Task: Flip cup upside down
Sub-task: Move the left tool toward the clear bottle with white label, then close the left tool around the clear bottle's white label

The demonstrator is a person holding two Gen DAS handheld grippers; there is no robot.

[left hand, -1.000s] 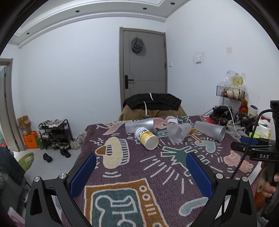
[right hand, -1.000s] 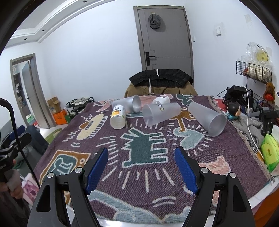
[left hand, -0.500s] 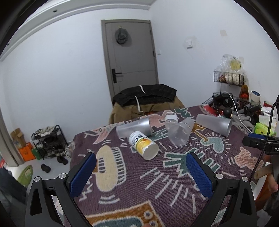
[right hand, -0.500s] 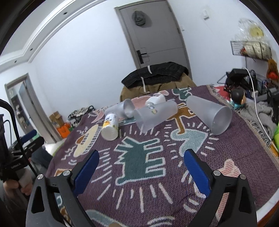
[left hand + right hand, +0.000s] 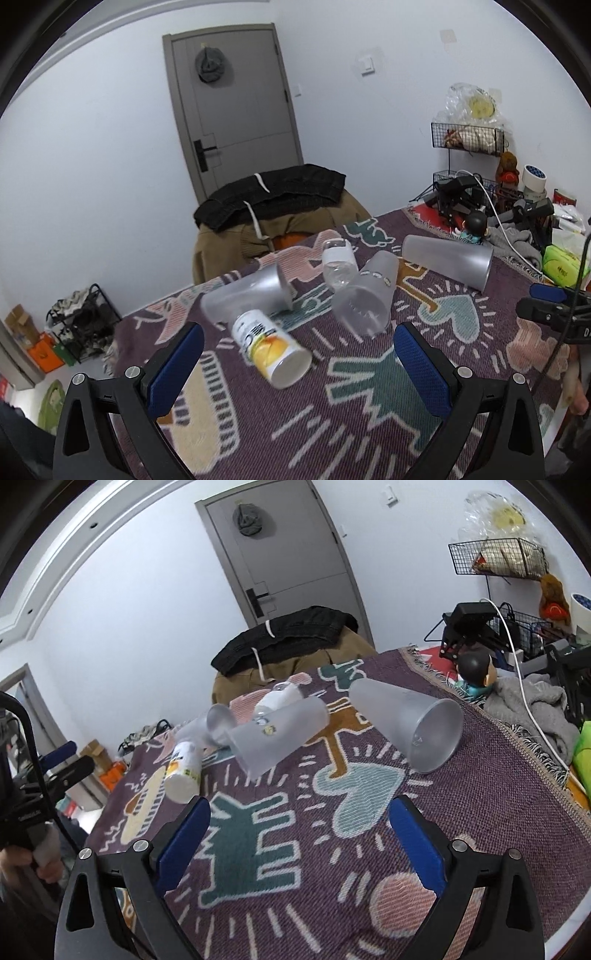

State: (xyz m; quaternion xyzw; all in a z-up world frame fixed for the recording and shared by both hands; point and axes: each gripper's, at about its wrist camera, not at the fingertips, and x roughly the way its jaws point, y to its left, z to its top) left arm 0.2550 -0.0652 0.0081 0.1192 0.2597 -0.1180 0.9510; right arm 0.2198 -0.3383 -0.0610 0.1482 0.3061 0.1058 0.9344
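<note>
Three frosted plastic cups lie on their sides on a patterned purple cloth [image 5: 369,424]: a left one [image 5: 247,297], a middle one [image 5: 365,299] and a right one [image 5: 448,260]. In the right wrist view they show as the left cup [image 5: 207,725], the middle cup [image 5: 277,734] and the right cup [image 5: 410,722]. A yellow-labelled white cup [image 5: 271,349] lies in front of the left one. My left gripper [image 5: 295,369] is open and empty, short of that cup. My right gripper [image 5: 299,838] is open and empty, short of the right cup.
A small clear bottle [image 5: 336,264] lies behind the middle cup. A chair draped with a black jacket [image 5: 273,195] stands beyond the table. Clutter, a cable and a wire rack [image 5: 498,557] crowd the right side. A shoe rack [image 5: 85,317] stands at the left.
Both grippers have moved forward over the cloth towards the cups, which look larger now. Nothing was grasped and the cups have not moved.
</note>
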